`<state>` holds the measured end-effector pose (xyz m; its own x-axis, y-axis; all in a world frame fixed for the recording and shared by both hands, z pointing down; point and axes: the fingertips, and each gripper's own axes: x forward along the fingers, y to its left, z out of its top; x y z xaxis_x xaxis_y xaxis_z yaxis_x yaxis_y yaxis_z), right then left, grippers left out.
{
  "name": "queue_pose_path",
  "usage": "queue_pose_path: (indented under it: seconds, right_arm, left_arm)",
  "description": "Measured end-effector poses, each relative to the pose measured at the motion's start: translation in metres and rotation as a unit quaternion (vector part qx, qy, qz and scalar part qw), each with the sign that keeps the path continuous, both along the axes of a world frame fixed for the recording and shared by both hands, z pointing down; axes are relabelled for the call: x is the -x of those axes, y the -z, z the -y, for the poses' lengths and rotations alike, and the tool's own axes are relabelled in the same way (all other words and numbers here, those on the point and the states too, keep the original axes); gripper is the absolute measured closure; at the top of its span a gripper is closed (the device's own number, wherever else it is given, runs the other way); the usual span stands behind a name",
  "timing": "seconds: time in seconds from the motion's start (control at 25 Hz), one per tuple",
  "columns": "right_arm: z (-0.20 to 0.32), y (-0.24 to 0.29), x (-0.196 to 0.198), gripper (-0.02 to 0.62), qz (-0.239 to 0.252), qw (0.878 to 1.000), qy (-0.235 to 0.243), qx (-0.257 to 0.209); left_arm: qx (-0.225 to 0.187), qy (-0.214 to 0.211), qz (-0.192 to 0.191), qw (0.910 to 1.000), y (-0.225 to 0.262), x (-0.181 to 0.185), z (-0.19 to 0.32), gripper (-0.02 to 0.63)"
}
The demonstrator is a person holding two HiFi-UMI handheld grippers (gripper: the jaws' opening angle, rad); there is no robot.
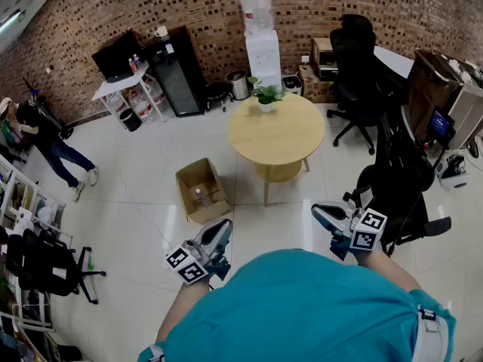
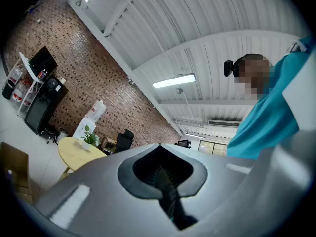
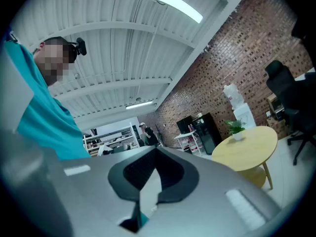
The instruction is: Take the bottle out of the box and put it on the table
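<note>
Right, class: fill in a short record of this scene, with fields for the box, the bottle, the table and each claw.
box: open cardboard box on the floor, left of the table
bottle: clear bottle inside the box, not yet taken out
table: round wooden table, potted plant at its far edge
left claw: shut, empty, close to the person's body
right claw: looks shut, empty, well away from the box

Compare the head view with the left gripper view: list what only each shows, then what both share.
Only the head view: the right gripper and a person standing by the shelves. Only the left gripper view: the ceiling with its strip light. Both: the left gripper, shut and empty, the round table with its potted plant, and the brick wall.
</note>
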<state>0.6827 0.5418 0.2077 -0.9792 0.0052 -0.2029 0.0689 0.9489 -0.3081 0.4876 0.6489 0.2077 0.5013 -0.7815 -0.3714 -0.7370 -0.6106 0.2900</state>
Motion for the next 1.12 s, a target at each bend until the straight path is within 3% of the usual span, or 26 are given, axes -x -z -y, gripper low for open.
queue_pose_path:
  seconds: [0.56,1.12]
  right_arm:
    - [0.016,0.006,-0.038,0.594,0.011,1.0,-0.007,-0.001]
    - [0.048,0.001,-0.076,0.594,-0.006,0.999,0.013,-0.048]
  left_arm:
    - [0.007,-0.005,0.012,0.9999,0.0,-0.035,0.022,0.606]
    - [0.014,0.017,0.014,0.9996,-0.001,-0.084,0.066,0.606]
